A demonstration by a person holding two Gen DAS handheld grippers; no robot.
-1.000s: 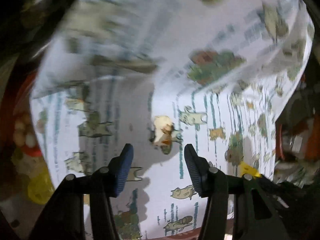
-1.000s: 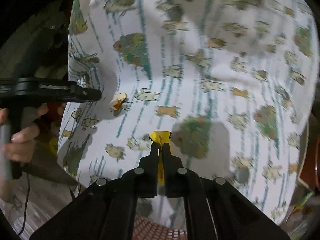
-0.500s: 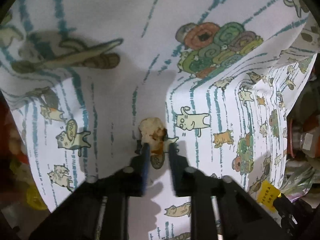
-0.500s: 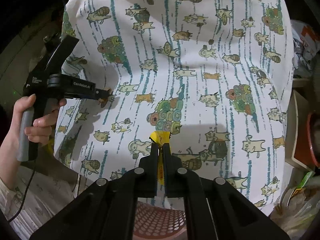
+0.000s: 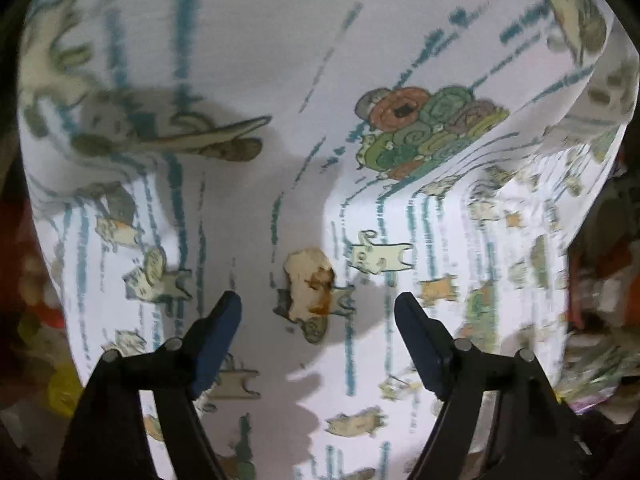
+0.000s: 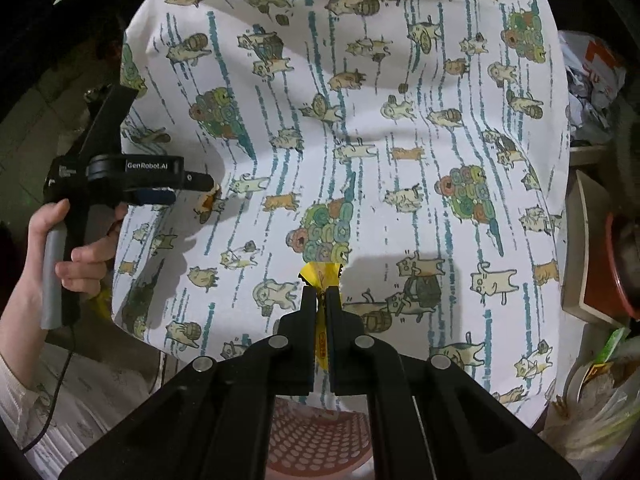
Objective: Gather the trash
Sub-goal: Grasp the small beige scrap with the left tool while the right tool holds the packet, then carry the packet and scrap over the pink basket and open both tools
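Note:
A pale food scrap with a brown stain (image 5: 310,282) lies on a white cloth printed with cats and teal stripes (image 5: 256,60). My left gripper (image 5: 318,314) is open, its blue-padded jaws standing either side of the scrap and just short of it. The right wrist view shows the scrap (image 6: 208,200) at the left gripper's tips (image 6: 194,190). My right gripper (image 6: 319,300) is shut on a yellow wrapper (image 6: 320,274), held above the cloth (image 6: 360,120) near its front edge.
A pink perforated basket (image 6: 320,436) sits below the right gripper. Crumpled bags and paper (image 6: 592,72) and a red-brown box (image 6: 600,264) crowd the right side. Yellow and red items (image 5: 36,344) lie left of the cloth.
The left gripper, nearly shut around the scrap half a second ago, has opened wide; the scrap stays on the cloth. The right gripper has pulled back a little, still holding the yellow wrapper.

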